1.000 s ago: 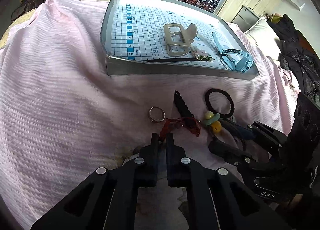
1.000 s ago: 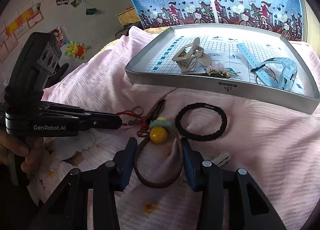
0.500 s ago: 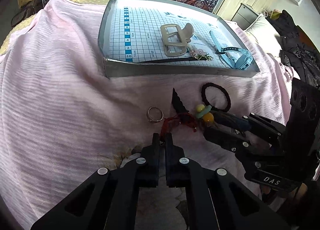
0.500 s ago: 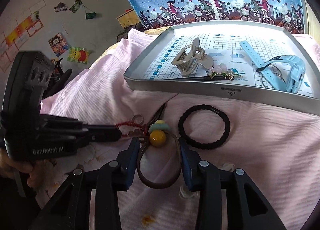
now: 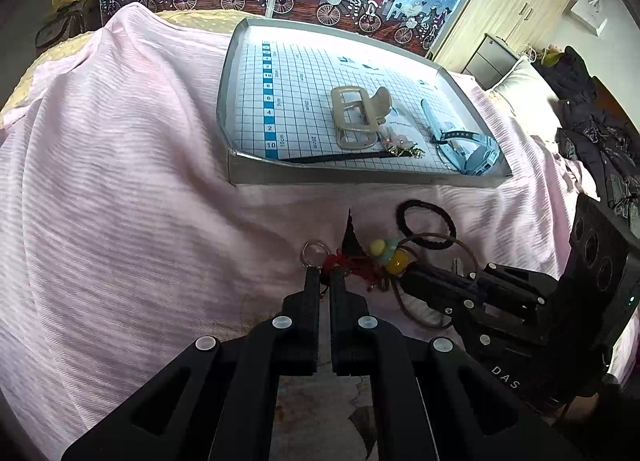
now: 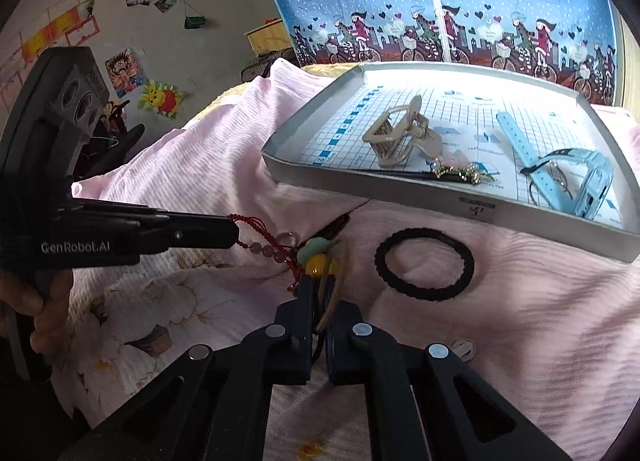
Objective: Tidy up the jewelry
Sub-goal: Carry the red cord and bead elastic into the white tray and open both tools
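Note:
My left gripper [image 5: 325, 277] is shut on a red cord bracelet [image 5: 352, 263] with pinkish beads; in the right wrist view that bracelet [image 6: 264, 247] hangs from the left gripper [image 6: 236, 229] toward the pile. A brown hair tie with a yellow and green bead [image 6: 320, 265] sits in the shut right gripper [image 6: 318, 285]; its loop [image 5: 448, 245] trails back over the right gripper [image 5: 404, 277]. A black hair tie [image 6: 425, 263] lies just to the right. The grey tray [image 5: 360, 177] holds a beige claw clip [image 5: 360, 117], a flower hairpin [image 5: 400, 149] and a blue watch [image 5: 464, 141].
A silver ring [image 5: 314, 251] lies at my left fingertip and a black hair clip [image 5: 352, 233] behind the bracelet. A small white clip [image 6: 464, 349] rests by the right gripper. All sits on a pink bedspread [image 5: 120, 201]. A hand [image 6: 40, 301] holds the left gripper.
The right gripper has closed from open around the brown hair tie to shut on it. The left gripper, still holding the red bracelet, has edged forward toward the ring.

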Demonstrator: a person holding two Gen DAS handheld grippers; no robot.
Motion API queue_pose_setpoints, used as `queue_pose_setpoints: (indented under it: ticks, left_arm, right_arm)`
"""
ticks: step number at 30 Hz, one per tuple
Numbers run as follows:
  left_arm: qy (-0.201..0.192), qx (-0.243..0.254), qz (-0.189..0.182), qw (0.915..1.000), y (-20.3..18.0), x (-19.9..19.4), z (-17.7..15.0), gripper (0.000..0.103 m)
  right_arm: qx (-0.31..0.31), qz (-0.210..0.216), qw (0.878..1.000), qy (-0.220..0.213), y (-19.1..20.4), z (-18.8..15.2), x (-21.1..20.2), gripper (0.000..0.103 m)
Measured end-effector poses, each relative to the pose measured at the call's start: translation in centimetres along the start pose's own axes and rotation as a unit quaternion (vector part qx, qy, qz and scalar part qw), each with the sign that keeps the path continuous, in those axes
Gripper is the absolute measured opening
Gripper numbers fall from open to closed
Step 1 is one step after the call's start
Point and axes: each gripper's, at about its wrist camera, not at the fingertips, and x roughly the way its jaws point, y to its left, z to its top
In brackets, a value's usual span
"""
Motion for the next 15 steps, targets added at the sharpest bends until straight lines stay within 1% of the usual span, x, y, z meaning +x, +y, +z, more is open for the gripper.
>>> queue_pose_setpoints:
  ticks: [7, 11, 15]
  left_arm:
    - [-0.029, -0.014, -0.027, 0.9991, 0.1, -1.4, 0.7, 0.002]
    - [-0.048, -0.013, -0.038, 0.9981, -0.1, -2.3, 0.9, 0.002]
    - [-0.071, -0.002, -0.049, 0.9963, -0.7, -3.1, 1.1, 0.002]
  right_arm:
    - [-0.012, -0.005, 1.0, -0.029, 0.6, 1.0, -1.8, 0.005]
    - [-0.007, -0.01, 0.999, -0.043, 0.4, 1.7, -2.9, 0.005]
    - [0.002, -0.014, 0.998, -0.066, 0.0, 2.1, -4.3, 0.005]
